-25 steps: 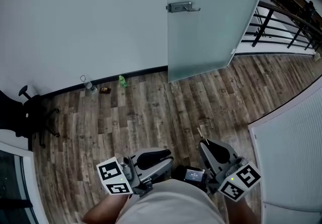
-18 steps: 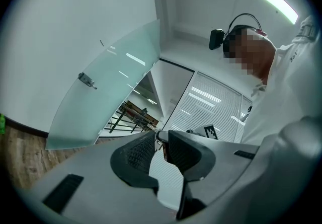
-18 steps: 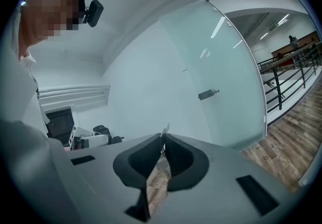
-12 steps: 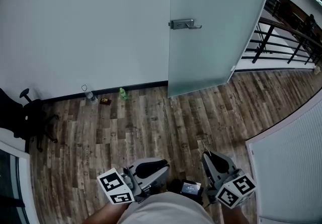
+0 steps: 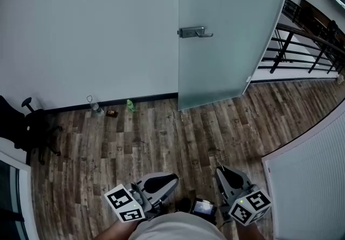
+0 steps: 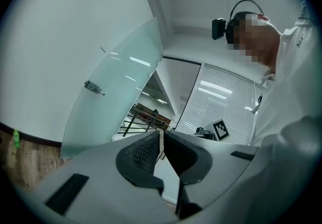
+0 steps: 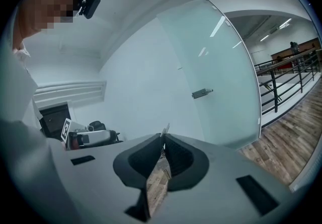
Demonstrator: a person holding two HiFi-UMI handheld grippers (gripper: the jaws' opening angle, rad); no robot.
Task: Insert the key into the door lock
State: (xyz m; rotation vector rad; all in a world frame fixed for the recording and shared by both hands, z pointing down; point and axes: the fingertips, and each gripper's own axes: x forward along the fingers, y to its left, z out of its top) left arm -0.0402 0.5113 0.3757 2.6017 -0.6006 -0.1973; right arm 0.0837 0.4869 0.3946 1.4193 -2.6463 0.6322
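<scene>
Facing a frosted glass door (image 5: 232, 45) from well back on a wood floor (image 5: 161, 136), two grippers are held low and close to the person's body, with the door's lever handle (image 5: 200, 32) and lock plate (image 5: 185, 32) far ahead of them. The right gripper (image 7: 163, 136) is pressed shut on a small key (image 7: 165, 128), whose tip is seen poking above the jaw tips. The left gripper (image 6: 161, 134) is closed on nothing, its jaws together.

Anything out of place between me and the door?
Only small litter along the baseboard left of the glass door: a clear bottle, a brown scrap and a green item. The door itself looks undamaged.
</scene>
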